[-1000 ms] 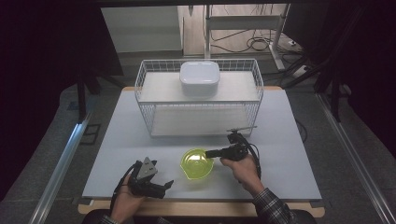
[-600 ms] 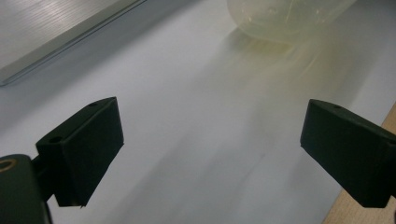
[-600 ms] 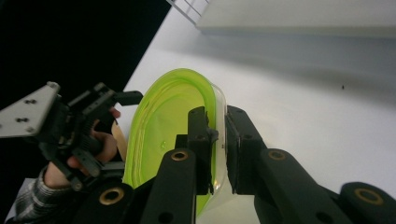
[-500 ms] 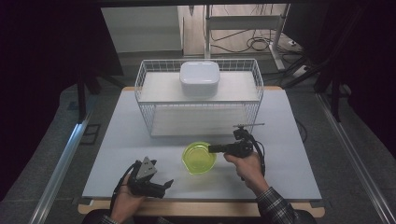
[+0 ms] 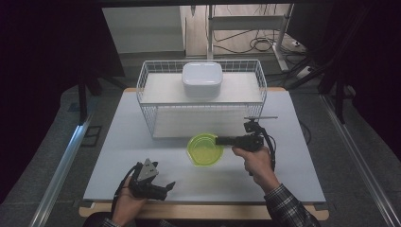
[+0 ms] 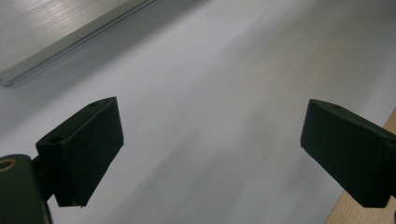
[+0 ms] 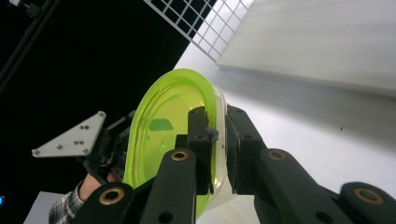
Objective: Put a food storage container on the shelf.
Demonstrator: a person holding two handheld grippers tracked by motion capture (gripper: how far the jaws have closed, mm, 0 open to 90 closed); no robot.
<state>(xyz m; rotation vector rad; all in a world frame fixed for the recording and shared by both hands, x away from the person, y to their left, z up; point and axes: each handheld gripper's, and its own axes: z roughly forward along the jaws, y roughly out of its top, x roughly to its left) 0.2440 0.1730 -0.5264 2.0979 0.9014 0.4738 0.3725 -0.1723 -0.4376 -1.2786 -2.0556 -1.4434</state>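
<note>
Right gripper (image 5: 221, 140) clamps the green bowl (image 5: 204, 149) by its rim, in front of the wire basket (image 5: 146, 99).

High view: left gripper (image 5: 166, 187) rests near the table (image 5: 302, 165) edge. Left gripper view: jaws wide apart over bare table. Right gripper view: the fingers (image 7: 201, 140) pinch the bowl's wall.

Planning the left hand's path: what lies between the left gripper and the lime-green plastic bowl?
Bare white tabletop in the high view, between left gripper and lime-green plastic bowl.

The right gripper (image 5: 222, 140), clamped on the green bowl's (image 5: 204, 149) rim, has carried it up the frame, closer to the wire basket (image 5: 150, 113).
</note>
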